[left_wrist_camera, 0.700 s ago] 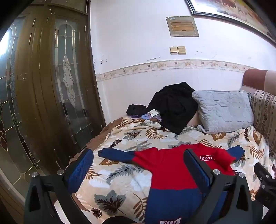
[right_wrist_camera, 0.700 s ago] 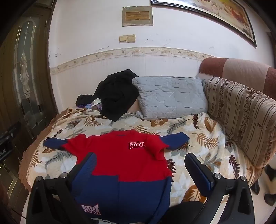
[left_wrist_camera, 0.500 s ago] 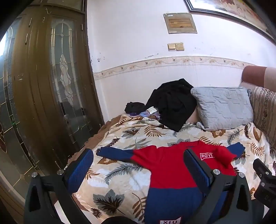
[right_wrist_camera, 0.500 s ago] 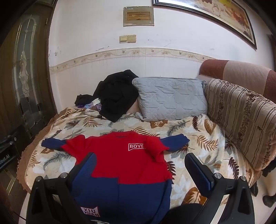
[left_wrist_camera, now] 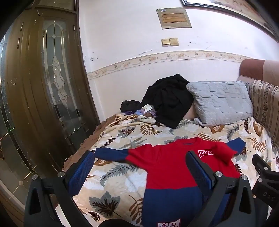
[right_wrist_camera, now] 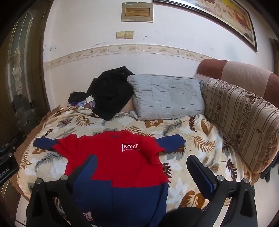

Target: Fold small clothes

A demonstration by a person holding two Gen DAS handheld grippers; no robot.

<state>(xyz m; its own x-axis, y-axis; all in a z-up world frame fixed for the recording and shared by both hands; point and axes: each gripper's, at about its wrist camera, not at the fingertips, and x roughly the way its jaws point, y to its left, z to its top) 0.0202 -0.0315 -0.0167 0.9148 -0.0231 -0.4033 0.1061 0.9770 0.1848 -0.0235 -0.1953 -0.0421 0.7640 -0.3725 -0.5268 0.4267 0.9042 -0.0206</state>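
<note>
Lying flat on blanket [right_wrist_camera: 200, 139], sweater [right_wrist_camera: 118, 162] beyond both tongs [left_wrist_camera: 139, 167] [right_wrist_camera: 144, 167]; both wide, empty

White wall [right_wrist_camera: 87, 31] with a floral border strip [right_wrist_camera: 139, 48], framed picture [right_wrist_camera: 226, 19], small plaque [right_wrist_camera: 137, 11], two switches [right_wrist_camera: 125, 34], dark wooden door with patterned glass [left_wrist_camera: 52, 87], sofa back with striped cover [right_wrist_camera: 244, 118], leaf-print blanket [right_wrist_camera: 191, 132], grey pillow [right_wrist_camera: 165, 97], black clothes heap [right_wrist_camera: 111, 90].
</note>
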